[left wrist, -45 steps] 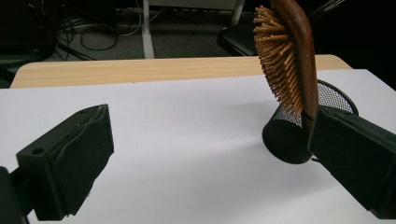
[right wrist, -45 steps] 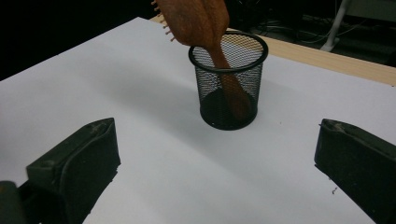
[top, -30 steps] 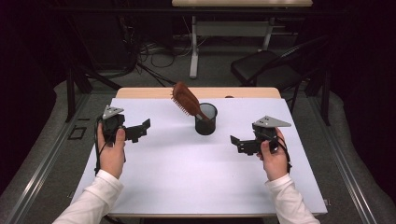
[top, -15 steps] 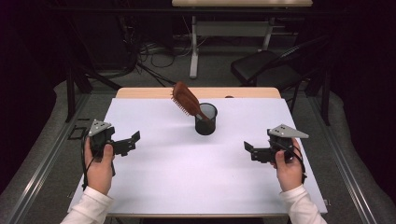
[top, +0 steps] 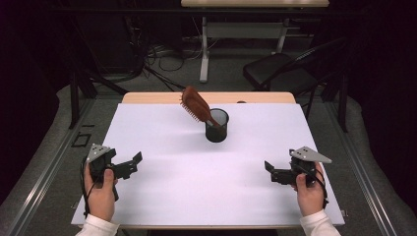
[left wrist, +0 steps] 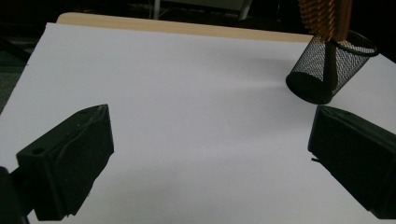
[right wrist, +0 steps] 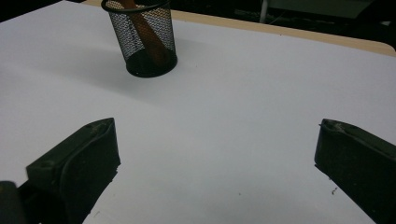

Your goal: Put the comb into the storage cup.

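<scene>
A black mesh cup stands upright near the far middle of the white table. A brown hairbrush leans in it, handle down, bristled head up and to the left. The cup with the brush is at the upper right of the left gripper view; the cup with the brush handle is at the upper left of the right gripper view. My left gripper is open over the near left of the table. My right gripper is open over the near right. Both hold nothing.
A wooden strip runs along the table's far edge. Beyond it stand a dark chair, a table leg and floor cables. Bare white tabletop lies between the grippers and the cup.
Both hands have drawn back toward the near edge of the table and spread outward. The cup and brush have not moved.
</scene>
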Demonstrator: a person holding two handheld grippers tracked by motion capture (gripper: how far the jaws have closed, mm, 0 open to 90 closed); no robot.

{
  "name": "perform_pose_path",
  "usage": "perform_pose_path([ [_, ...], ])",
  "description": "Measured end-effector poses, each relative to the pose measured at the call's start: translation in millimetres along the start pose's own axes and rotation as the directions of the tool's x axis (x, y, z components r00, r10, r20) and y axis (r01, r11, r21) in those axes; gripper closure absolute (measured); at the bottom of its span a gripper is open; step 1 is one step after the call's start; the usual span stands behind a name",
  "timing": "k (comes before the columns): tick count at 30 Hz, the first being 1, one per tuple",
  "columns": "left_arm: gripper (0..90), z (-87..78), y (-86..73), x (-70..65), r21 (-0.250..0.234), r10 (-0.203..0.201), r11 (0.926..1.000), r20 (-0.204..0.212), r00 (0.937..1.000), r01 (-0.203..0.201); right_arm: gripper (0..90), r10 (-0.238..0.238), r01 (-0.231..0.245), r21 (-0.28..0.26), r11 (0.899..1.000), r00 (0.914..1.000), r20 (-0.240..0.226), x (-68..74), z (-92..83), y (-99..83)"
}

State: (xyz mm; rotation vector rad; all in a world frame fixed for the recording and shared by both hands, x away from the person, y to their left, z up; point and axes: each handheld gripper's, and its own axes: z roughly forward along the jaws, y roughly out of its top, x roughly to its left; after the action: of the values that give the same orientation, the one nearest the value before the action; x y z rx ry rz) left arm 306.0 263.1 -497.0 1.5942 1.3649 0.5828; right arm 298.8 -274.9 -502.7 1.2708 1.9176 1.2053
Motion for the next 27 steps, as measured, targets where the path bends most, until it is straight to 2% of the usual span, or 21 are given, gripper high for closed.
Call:
perform_pose_path([
  [7,0.5,1.8,-16.6,-2.7,0.005,0.032,0.9995,-0.005,0.9995,-0.032,0.0,0.014,-0.014,-0.007,1.000,0.9997,0.019,-2.4,-5.9,-12.1],
  [11,0.5,3.5,-24.8,-2.6,-0.010,0.026,0.9996,0.011,0.9996,-0.026,0.0,0.025,-0.024,-0.015,1.000,0.9993,0.028,-3.7,-7.8,-19.4],
  [19,0.5,4.8,-31.4,-0.8,-0.035,0.049,0.9982,0.004,0.9988,-0.049,0.0,0.048,-0.047,-0.027,0.999,0.9977,0.048,-11.8,-6.7,-30.6],
  [23,0.5,5.9,-33.3,1.0,-0.035,0.069,0.9970,-0.005,0.9976,-0.069,0.0,0.065,-0.064,-0.022,0.998,0.9965,0.052,-15.6,-6.3,-34.5],
  [27,0.5,7.2,-35.6,3.1,-0.030,0.070,0.9971,-0.014,0.9975,-0.070,0.0,0.069,-0.068,-0.017,0.998,0.9959,0.058,-18.0,-4.1,-37.5],
])
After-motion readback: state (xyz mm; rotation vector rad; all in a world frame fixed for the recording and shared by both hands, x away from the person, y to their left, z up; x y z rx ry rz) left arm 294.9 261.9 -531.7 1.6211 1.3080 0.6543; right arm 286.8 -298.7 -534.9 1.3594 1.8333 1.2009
